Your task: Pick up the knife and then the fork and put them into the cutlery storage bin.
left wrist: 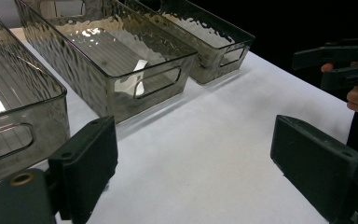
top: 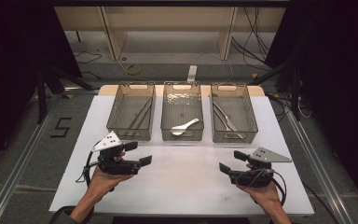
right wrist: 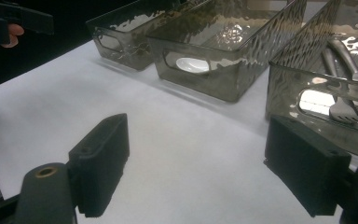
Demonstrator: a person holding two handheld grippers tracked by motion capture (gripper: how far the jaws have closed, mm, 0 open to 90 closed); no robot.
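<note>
Nearest the camera, at the worktop's near edge, a person's two hands each hold a tool above the white worktop (top: 182, 186). The left tool (top: 140, 154) hangs over the near-left part of the worktop; in the left gripper view its jaws stand wide apart with only bare surface between them, so it is released. The right tool (top: 228, 164) hangs over the near-right part, its jaws likewise spread and empty in the right gripper view, also released. The two tools point inward toward each other, well apart, a stance that reads as a rest or ready position from which any bin can be reached.

Along the far edge stand three smoky transparent bins side by side, near one another, long sides parallel. The left bin (top: 113, 122) holds thin metal rods, probably chopsticks (top: 139, 115), lying lengthwise. The middle bin (top: 166, 122) holds a pale spoon (top: 185, 126), bowl toward the near wall and visible through the handle cut-out in the right gripper view. The right bin (top: 252, 122) holds a fork (right wrist: 349, 112) with other metal cutlery, lying lengthwise. One kind of utensil per bin suggests sorting, and the bare middle of the worktop suggests that nothing remains loose. Each bin's handle cut-out faces the person, which keeps the contents visible and reachable from the near side.
</note>
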